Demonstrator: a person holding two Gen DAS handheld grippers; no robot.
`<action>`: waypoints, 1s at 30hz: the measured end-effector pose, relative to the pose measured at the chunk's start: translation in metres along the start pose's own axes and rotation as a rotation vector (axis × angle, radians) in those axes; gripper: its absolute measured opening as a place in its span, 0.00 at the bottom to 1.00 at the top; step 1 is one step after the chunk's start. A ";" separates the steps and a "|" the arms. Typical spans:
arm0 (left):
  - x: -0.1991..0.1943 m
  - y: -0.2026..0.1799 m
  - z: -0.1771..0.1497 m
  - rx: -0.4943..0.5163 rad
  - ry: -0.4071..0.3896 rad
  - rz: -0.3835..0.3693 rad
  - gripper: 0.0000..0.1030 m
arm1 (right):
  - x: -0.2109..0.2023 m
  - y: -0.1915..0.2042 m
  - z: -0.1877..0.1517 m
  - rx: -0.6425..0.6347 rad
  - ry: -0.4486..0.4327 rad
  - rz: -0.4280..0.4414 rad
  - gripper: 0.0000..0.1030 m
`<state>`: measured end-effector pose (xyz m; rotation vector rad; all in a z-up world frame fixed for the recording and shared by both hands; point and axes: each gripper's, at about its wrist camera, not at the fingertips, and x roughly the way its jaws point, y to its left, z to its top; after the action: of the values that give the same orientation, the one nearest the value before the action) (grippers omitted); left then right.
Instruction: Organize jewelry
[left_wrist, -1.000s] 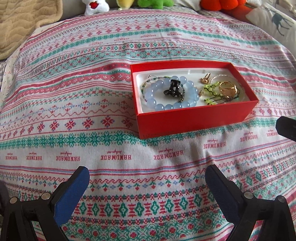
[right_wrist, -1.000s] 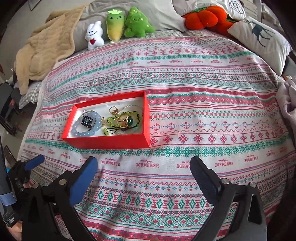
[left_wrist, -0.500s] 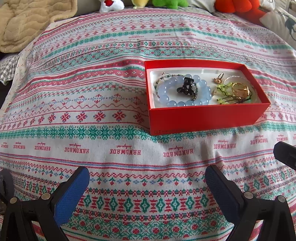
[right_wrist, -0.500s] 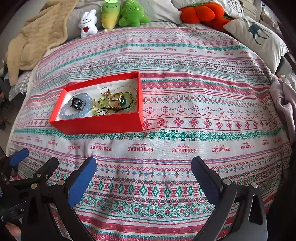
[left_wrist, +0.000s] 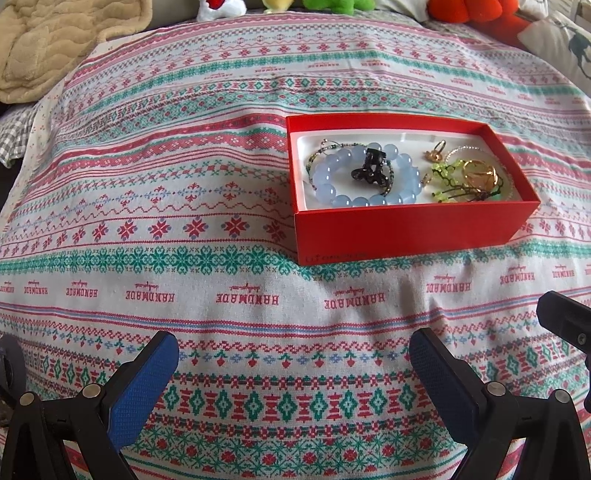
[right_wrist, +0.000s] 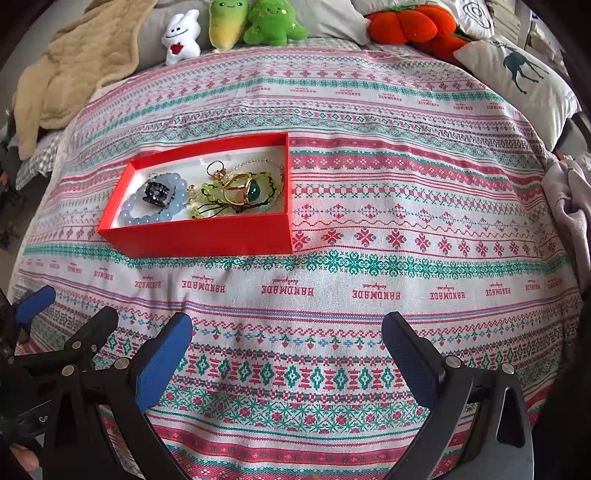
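— So, where's the jewelry?
— Inside the red box (left_wrist: 410, 225), right of centre on the patterned bedspread (left_wrist: 184, 206): blue bead bracelet (left_wrist: 334, 173), black hair claw (left_wrist: 371, 173).
— Grippers?
— Left gripper (left_wrist: 293, 365) and right gripper (right_wrist: 286, 347) both spread wide, holding nothing.
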<state>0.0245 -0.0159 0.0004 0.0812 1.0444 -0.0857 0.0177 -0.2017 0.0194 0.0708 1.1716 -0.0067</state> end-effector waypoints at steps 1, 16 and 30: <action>0.000 0.000 0.000 0.000 0.001 -0.001 0.99 | 0.000 0.000 0.000 0.000 0.002 0.000 1.00; 0.000 0.000 0.000 0.011 0.001 0.001 0.99 | 0.001 0.002 -0.001 -0.003 0.007 -0.007 1.00; 0.000 -0.001 -0.001 0.021 0.005 0.006 0.99 | 0.002 0.001 0.000 -0.002 0.010 -0.009 1.00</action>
<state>0.0237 -0.0167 -0.0001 0.1033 1.0479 -0.0910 0.0183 -0.2004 0.0178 0.0637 1.1815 -0.0125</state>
